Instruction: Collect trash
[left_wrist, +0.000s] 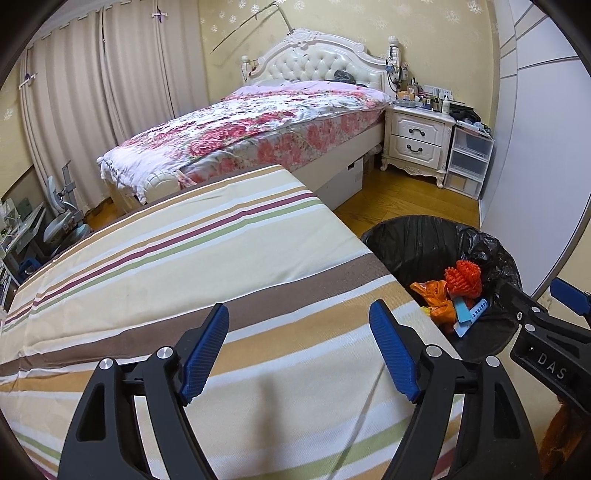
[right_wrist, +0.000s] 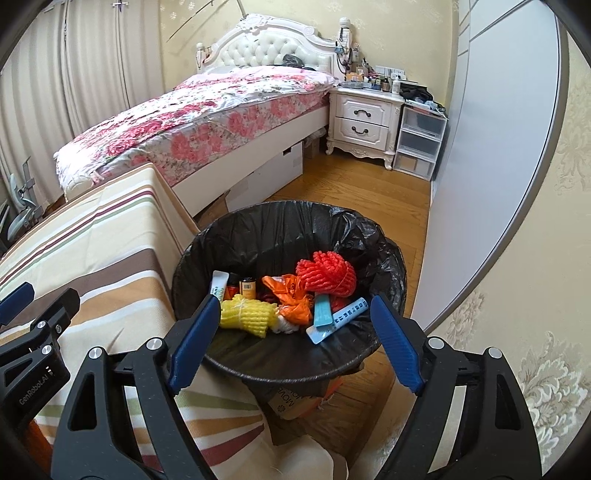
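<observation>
My left wrist camera looks forward and down along my left gripper (left_wrist: 299, 350), close above the striped cloth (left_wrist: 166, 280), facing the bed (left_wrist: 258, 125). My right wrist camera looks forward and down along my right gripper (right_wrist: 291, 343), close over the trash bin (right_wrist: 258, 229). Both views share the bin, cloth, bed and nightstand (left_wrist: 417, 140); each shows the other gripper at its edge.

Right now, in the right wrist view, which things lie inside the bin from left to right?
Yellow foam net bundle → crumpled orange plastic bag → flat light-blue card → white tube with blue print.
</observation>
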